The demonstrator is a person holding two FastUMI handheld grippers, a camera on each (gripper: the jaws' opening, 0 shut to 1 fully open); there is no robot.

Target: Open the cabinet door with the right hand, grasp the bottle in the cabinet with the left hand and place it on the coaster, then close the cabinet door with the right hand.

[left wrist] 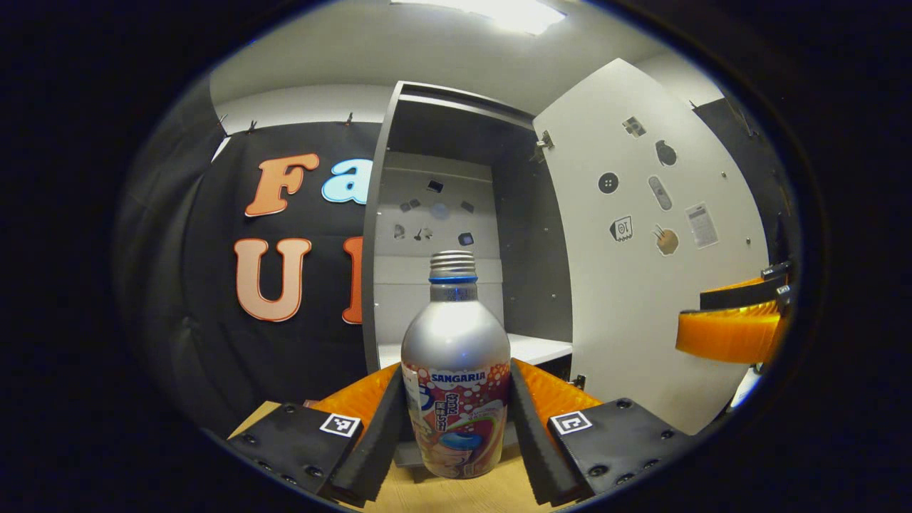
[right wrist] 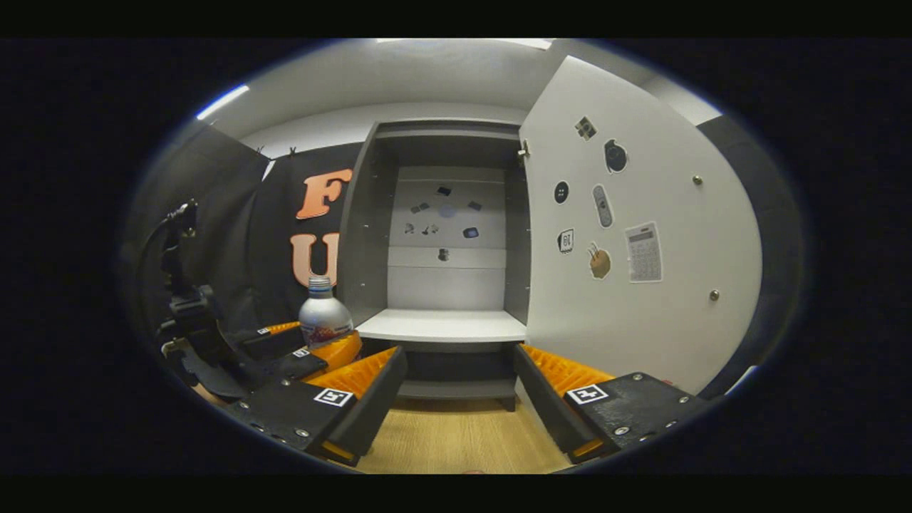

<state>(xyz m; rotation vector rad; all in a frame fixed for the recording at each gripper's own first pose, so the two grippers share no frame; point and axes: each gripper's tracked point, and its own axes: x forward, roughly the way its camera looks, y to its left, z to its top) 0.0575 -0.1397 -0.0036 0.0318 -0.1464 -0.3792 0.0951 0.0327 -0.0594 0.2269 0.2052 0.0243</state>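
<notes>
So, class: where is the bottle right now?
In the left gripper view the bottle stands upright between the left hand-held gripper fingers, outside the open cabinet, over the wooden table.

**A staged recording booth, not a lived-in home**

Black cloth (right wrist: 214, 214) is hanging as a wall behind a lone grey cabinet (right wrist: 442, 235), clipped up along a pale upper wall. The cabinet is standing on a bare wooden tabletop (right wrist: 456, 434), its shelf (right wrist: 442, 326) is sitting empty, and small stickers are dotting its back panel and the open door (right wrist: 641, 235). A flat ceiling light (left wrist: 499, 11) is glaring overhead. Printed square markers (right wrist: 333, 397) are showing on handheld rigs.
</notes>
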